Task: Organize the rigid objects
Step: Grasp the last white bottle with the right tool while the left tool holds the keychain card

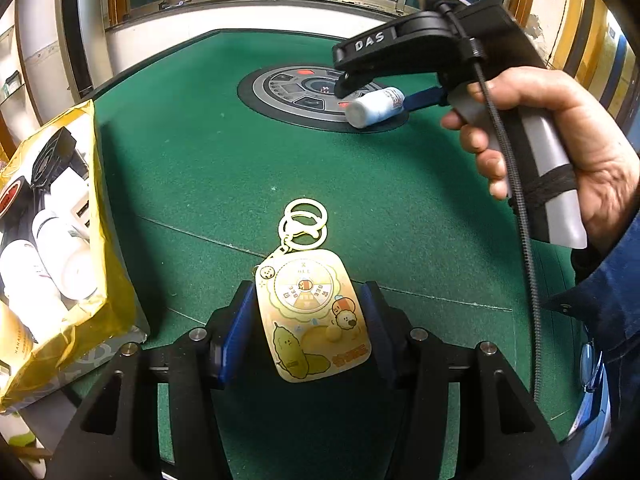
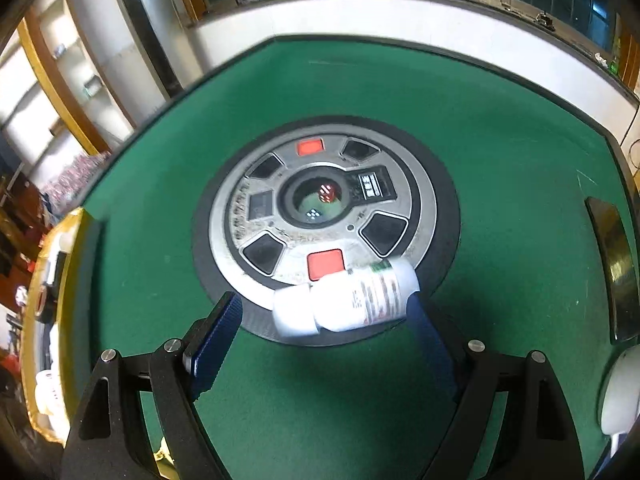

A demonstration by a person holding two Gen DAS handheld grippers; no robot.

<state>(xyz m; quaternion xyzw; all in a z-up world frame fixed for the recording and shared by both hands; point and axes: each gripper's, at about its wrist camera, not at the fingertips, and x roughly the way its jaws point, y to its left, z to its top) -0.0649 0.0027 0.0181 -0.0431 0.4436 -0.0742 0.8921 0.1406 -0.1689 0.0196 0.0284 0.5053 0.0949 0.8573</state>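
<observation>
Leftmost, a crinkled gold foil bag (image 1: 86, 312) lies open on the green felt table (image 1: 208, 168), stuffed with smooth white bottles and one black ribbed piece; their number is hard to count. Beside it, the left gripper (image 1: 308, 328) clamps one flat, rounded-corner keychain tag (image 1: 314, 316) between two ridged blue pads (image 1: 236, 328), its glossy yellow face printed with cartoon figures and a spinner wheel, with two thin gold rings (image 1: 304, 220) looped at its far end. Further right, a round grey metal console (image 2: 320, 208) sits in the table's centre, carrying two red buttons and a clear dome over red dice. At its near rim lies one white plastic cylindrical bottle (image 2: 348, 300) on its side, label blurred. The right gripper (image 2: 320, 320) is spread wide; its right pad touches the bottle's base, its left pad stands clear of the cap.
</observation>
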